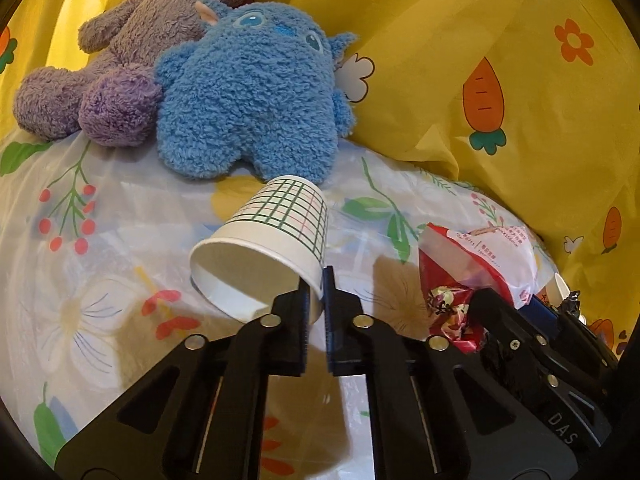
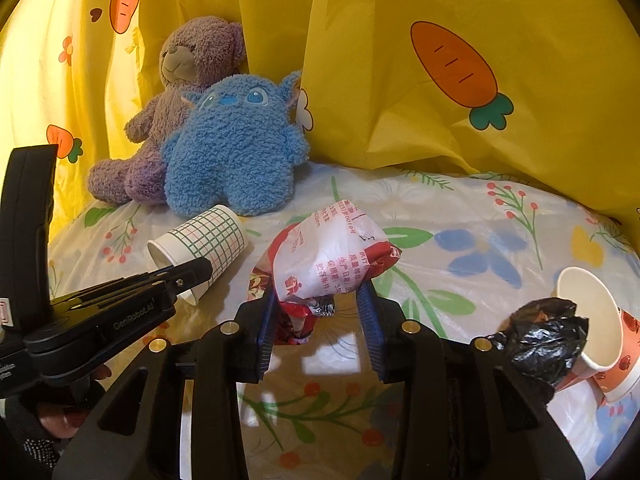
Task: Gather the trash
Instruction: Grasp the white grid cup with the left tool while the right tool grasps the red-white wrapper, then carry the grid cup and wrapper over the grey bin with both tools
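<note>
Left tool (image 1: 316, 296): nearly closed, its two pads pinching the rim wall of the grid-pattern paper cup (image 1: 268, 248); one pad sits inside the mouth, the other outside.
Grid-pattern paper cup: tipped on its side, mouth toward the camera in the left wrist view, base toward the plush toys; in the right wrist view (image 2: 200, 246) it lies left of the wrapper with the left tool (image 2: 196, 270) clamped on its rim.
Purple teddy bear (image 2: 176, 100): seated at the back left against the yellow carrot-print curtain (image 2: 440, 120).
Blue plush toy (image 2: 236, 148): leaning on the bear, just behind the cup.
Surface: flower-print plastic sheet (image 2: 500, 240); what lies under it cannot be told.
Red-and-white wrapper (image 2: 328, 264): crumpled, centre of the right wrist view, printed text on its white face; in the left wrist view (image 1: 476, 256) it is right of the cup.
Right tool (image 2: 320, 308): partly open, pads on either side of the wrapper's lower crumpled end; left pad touches it, contact at the right pad cannot be told.
Black plastic bag (image 2: 544, 340): crumpled, lower right, at the mouth of the orange-print paper cup.
Orange-print paper cup (image 2: 600, 328): lying tilted at the far right, mouth toward the camera.
</note>
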